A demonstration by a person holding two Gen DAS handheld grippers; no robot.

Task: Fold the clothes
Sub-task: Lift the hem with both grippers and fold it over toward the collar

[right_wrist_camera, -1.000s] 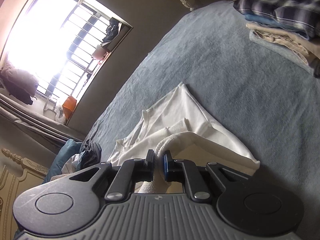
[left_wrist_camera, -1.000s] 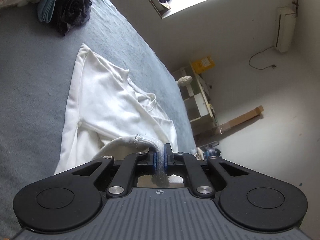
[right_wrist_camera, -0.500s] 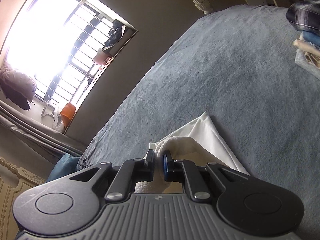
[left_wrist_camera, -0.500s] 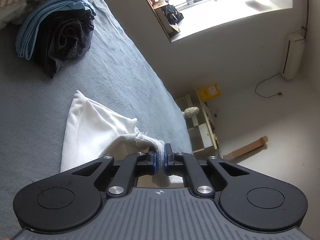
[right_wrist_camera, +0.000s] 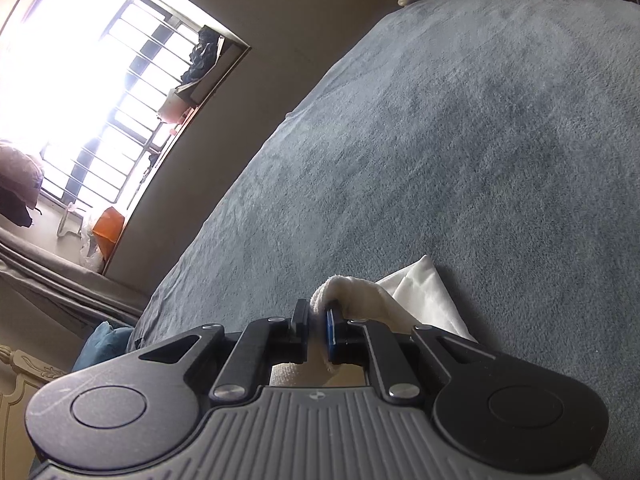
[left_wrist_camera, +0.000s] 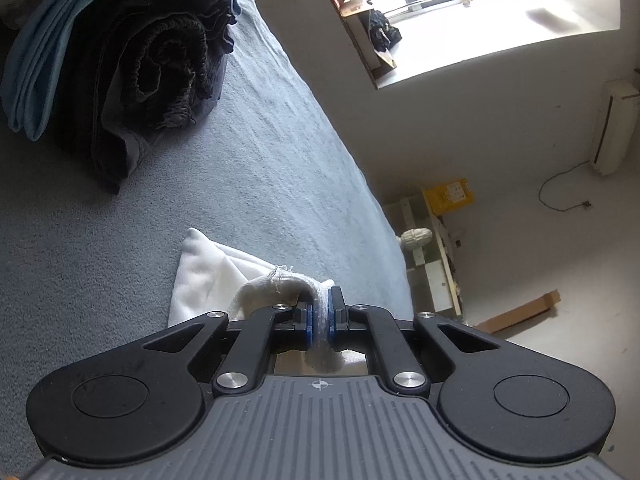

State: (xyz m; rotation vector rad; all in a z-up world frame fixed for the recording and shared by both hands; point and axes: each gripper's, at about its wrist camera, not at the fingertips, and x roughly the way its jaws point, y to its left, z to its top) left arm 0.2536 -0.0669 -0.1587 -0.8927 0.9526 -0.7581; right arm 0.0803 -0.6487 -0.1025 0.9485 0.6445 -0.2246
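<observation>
Daylight is pouring in through the barred window (right_wrist_camera: 76, 92), blowing out to pure white glare in the right wrist view and washing the wall around it. In the left wrist view the window (left_wrist_camera: 480, 8) is glowing softer. The bed (right_wrist_camera: 460, 160) is lying in even, dim light. Fisheye bending is curving the edges; both views are staying sharp.

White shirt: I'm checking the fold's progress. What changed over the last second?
Both grippers carried the shirt's ribbed edge forward over it, covering most of it. Left gripper and right gripper stayed shut on it. The bed is unchanged.
</observation>
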